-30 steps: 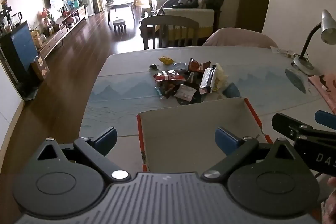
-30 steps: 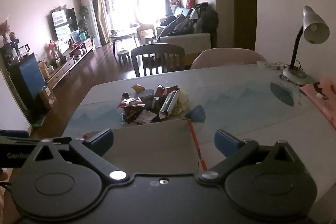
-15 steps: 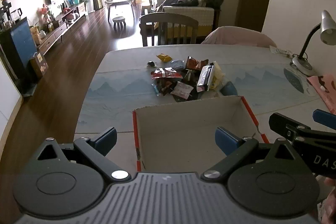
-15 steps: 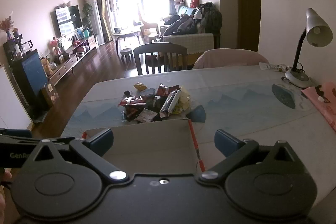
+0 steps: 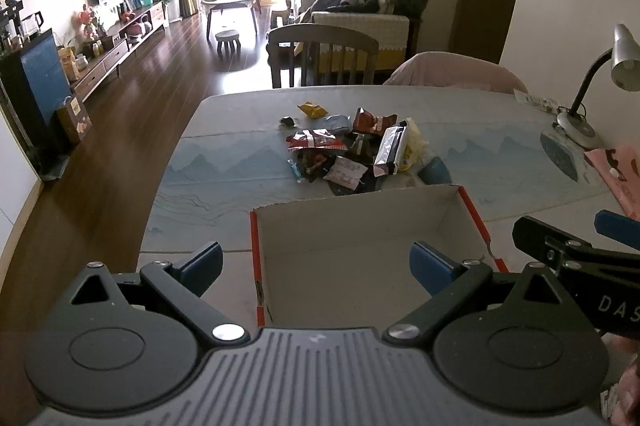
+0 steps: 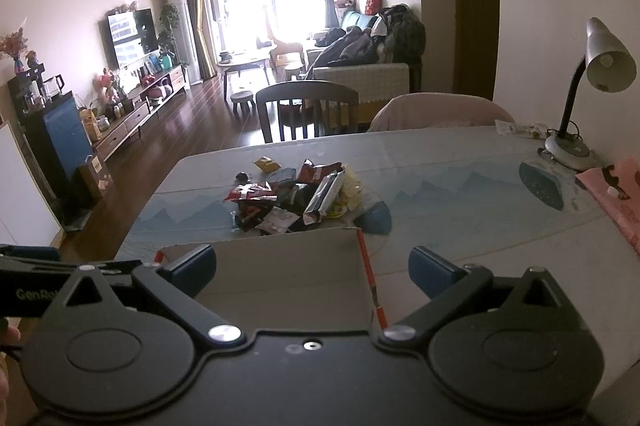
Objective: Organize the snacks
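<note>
While both jaws gape wide and hold nothing, left hand-held gripper (image 5: pixel 316 262) and right hand-held gripper (image 6: pixel 312 264) hover over the open cardboard box (image 5: pixel 360 226) on the tabletop (image 5: pixel 224 162). Snack pile (image 5: pixel 352 150) lies just beyond the box; the silver packet (image 5: pixel 390 150) has its long axis pointing away from the cameras.

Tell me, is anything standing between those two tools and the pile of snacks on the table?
Only the open cardboard box. It lies on the table directly ahead of the left tool and right tool, both open, and the snack pile sits just past its far wall. Reaching over it looks feasible.
</note>
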`<state>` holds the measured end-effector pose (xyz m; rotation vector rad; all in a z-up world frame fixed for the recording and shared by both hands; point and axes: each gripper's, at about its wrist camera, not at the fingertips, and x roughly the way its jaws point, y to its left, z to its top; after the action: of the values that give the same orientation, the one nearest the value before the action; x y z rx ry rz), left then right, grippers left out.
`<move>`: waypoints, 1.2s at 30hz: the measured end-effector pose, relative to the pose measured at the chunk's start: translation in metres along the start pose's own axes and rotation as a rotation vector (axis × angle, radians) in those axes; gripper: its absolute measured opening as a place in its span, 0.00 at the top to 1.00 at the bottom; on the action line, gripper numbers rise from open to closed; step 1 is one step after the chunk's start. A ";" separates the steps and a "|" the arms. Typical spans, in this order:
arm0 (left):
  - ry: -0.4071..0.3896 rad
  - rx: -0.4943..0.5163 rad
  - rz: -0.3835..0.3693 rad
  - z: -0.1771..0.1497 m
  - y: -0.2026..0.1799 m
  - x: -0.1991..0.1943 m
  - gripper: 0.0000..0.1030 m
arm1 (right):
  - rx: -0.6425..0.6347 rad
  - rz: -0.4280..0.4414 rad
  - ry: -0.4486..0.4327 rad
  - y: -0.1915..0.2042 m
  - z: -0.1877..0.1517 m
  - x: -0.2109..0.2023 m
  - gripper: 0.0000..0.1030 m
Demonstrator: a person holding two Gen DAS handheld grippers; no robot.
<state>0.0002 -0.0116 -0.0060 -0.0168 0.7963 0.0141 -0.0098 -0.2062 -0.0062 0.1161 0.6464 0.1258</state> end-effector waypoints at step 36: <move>0.012 -0.001 -0.027 0.001 0.008 -0.002 0.02 | 0.001 -0.022 0.009 0.004 -0.004 -0.001 0.00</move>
<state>-0.0008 -0.0034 -0.0039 -0.0284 0.8080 -0.0115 -0.0139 -0.2021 -0.0083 0.1097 0.6566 0.1045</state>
